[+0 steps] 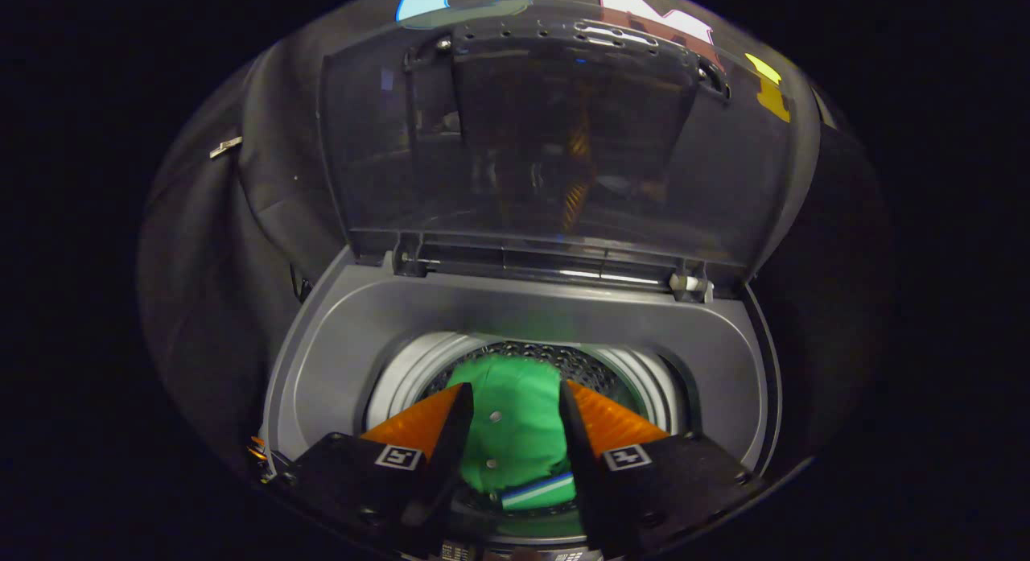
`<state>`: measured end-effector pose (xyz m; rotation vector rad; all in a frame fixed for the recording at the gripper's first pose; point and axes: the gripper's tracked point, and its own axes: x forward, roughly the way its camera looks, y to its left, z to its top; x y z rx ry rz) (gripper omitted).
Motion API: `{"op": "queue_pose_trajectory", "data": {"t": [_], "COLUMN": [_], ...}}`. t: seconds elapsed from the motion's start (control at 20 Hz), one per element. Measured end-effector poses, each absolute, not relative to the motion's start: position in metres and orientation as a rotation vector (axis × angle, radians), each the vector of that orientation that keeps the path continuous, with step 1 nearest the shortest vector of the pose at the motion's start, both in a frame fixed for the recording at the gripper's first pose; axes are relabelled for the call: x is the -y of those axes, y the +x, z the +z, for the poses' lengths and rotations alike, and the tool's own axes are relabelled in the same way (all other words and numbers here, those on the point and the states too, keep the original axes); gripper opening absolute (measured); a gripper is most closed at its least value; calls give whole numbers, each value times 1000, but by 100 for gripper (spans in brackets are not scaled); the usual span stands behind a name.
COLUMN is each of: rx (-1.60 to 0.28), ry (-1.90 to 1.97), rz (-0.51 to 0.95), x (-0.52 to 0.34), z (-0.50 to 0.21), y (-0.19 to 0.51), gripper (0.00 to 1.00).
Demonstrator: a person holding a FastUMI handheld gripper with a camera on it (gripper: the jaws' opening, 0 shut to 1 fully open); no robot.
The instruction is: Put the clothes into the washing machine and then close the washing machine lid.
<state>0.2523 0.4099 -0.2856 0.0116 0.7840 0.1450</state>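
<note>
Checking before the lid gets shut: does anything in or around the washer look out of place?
Nothing stands out. The green garment sits between the claw fingers over the drum, the fingers seemingly closed on it. The lid stands raised, with no cloth on the washer rim.

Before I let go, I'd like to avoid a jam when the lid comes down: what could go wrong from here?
The green garment sits between the gripper fingers over the drum. It may still be held, so cloth could lift back out as you withdraw. Its striped edge lies near the drum's near rim and might drape over it, then get pinched by the lid, which stands upright behind the opening and could drop hard if pushed fast.
</note>
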Motion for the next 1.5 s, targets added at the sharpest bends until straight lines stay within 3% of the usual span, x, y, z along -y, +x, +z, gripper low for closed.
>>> {"op": "queue_pose_trajectory", "data": {"t": [0.2,0.5,0.75,1.5], "rx": [-790,-726,-671,-305], "ry": [47,40,39,-5], "rz": [179,211,156,58], "x": [-417,-419,-403,-338], "z": [-283,-273,-248,-41], "y": [251,257,261,308], "gripper": [97,100,100,99]}}
